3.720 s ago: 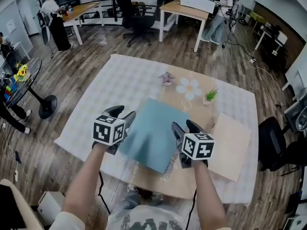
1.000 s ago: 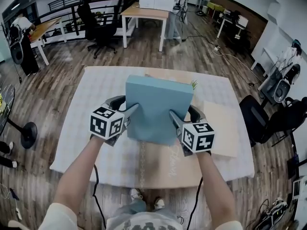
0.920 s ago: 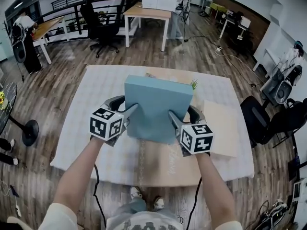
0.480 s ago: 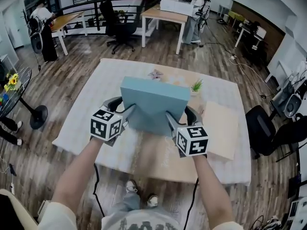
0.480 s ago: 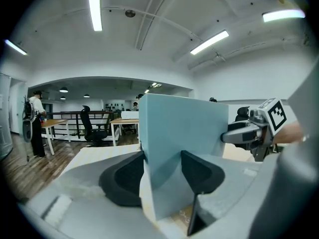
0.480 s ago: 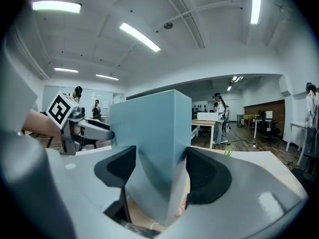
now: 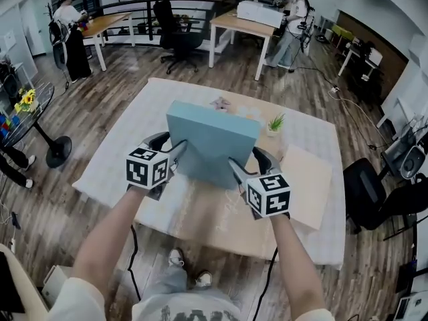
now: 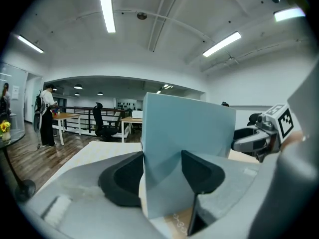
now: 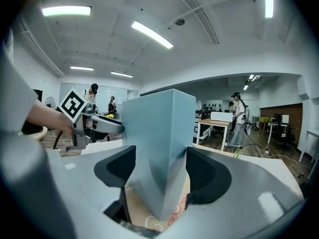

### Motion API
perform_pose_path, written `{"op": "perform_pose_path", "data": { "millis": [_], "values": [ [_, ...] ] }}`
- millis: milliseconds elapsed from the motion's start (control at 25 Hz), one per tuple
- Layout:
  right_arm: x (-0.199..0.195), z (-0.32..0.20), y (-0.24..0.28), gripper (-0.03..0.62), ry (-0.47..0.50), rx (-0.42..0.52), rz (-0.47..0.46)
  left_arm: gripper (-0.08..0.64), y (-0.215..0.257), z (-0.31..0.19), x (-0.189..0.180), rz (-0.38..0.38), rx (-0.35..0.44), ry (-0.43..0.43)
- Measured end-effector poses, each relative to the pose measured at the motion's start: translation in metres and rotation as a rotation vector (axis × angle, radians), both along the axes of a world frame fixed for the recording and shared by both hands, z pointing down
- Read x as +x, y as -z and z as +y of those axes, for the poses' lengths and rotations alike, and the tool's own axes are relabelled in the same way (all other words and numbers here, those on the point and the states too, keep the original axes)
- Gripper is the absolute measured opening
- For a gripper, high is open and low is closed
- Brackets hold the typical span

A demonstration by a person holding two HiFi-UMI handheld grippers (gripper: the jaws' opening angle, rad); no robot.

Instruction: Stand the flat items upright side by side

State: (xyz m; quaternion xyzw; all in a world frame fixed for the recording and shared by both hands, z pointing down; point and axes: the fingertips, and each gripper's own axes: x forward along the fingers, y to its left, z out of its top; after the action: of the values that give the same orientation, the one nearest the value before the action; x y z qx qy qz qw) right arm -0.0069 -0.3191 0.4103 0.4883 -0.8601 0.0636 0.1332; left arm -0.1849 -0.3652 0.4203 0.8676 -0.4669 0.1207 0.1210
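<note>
A flat light-blue box [image 7: 210, 142] stands upright on its long edge over the middle of the table, held at both lower corners. My left gripper [image 7: 179, 154] is shut on its lower left corner. My right gripper [image 7: 244, 169] is shut on the lower right corner. In the left gripper view the box [image 8: 184, 143] rises between the dark pads [image 8: 122, 180] of the left gripper [image 8: 162, 176]. The right gripper view shows the box [image 9: 159, 143] clamped in the right gripper [image 9: 159, 176]. A flat beige board [image 7: 305, 184] lies on the table to the right. Whether the box's lower edge touches the tabletop I cannot tell.
The table [image 7: 207, 219] carries a white patterned cloth [image 7: 120, 156]. Behind the box sit a small potted plant [image 7: 275, 123] and a pink trinket [image 7: 219, 103]. Office chairs, desks and people stand around the room; a black chair [image 7: 374, 202] is close to the table's right side.
Earlier the blue box hung low and tilted nearly flat between the grippers; it now stands upright. Over the last second both grippers, keeping their hold, shifted slightly with it.
</note>
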Motion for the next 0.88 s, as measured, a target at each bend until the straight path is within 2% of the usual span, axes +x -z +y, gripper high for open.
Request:
{"op": "perform_pose_path", "data": {
  "millis": [120, 360, 600, 760, 880],
  "values": [
    [0.004, -0.001, 0.0, 0.325, 0.043, 0.005, -0.007, 0.239, 0.0, 0.001, -0.002, 0.02, 0.001, 0.018],
    [0.011, -0.021, -0.01, 0.366, 0.166, -0.039, -0.031, 0.239, -0.004, -0.002, -0.003, 0.002, 0.007, 0.032],
    [-0.008, -0.034, -0.019, 0.399, 0.317, -0.099, -0.069, 0.239, -0.012, 0.005, -0.011, -0.017, -0.008, 0.046],
    [-0.025, -0.036, -0.021, 0.405, 0.431, -0.133, -0.042, 0.239, -0.014, 0.014, -0.011, -0.029, -0.011, 0.038],
    [-0.031, -0.038, -0.017, 0.405, 0.482, -0.139, -0.036, 0.239, -0.011, 0.023, -0.011, -0.038, -0.009, 0.029]
  ]
}}
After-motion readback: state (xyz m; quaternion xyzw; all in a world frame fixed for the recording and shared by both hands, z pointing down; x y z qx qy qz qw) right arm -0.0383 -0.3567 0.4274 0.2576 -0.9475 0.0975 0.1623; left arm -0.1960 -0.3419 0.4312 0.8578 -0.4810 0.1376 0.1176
